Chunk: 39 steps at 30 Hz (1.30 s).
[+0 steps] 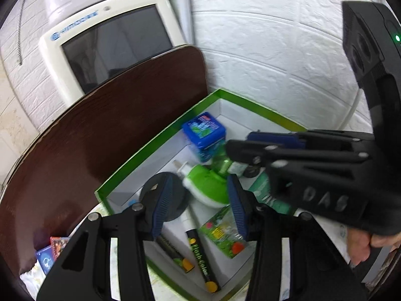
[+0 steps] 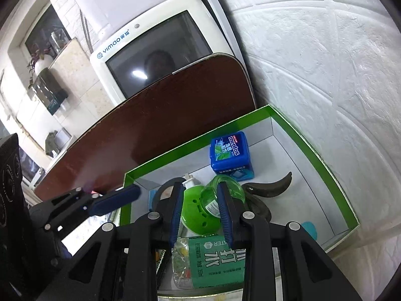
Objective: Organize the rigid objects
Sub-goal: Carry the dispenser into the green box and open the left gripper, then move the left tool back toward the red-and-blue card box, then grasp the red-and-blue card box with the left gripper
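Now, keep your right hand-held gripper (image 2: 200, 210) level and ease it down so both pads straddle the green bottle (image 2: 223, 195) squarely before closing; its jaws stand parted, gripping nothing, the bottle's cap end between them. Just left of it lies the green plug-in device (image 2: 194, 210), ahead the blue mentos box (image 2: 229, 154), all inside the green-rimmed box (image 2: 325, 165). Your left hand-held gripper (image 1: 198, 205) hovers released and empty above the markers (image 1: 200, 258).
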Each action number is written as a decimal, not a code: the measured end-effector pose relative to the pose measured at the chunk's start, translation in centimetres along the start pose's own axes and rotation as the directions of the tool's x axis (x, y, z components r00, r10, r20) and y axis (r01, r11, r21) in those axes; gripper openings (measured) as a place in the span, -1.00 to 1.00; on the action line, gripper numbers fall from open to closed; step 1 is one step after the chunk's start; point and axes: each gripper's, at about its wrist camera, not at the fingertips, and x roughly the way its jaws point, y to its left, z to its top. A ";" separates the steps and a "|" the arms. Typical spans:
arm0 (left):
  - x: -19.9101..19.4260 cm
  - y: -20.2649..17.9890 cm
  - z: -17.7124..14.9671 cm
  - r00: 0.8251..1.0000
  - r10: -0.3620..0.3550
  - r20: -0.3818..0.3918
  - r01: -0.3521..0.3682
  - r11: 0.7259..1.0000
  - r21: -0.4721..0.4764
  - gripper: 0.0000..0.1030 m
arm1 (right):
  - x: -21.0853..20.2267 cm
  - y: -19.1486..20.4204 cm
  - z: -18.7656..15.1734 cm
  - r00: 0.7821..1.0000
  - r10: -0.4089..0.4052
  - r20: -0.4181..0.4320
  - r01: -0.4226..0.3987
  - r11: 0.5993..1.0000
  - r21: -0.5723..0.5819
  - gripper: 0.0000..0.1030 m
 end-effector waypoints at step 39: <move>-4.4 24.0 -15.4 0.982 0.157 -0.103 -0.183 0.928 -0.325 0.04 | 15.5 17.8 -9.0 0.992 -0.024 -0.121 0.054 0.967 0.248 -0.05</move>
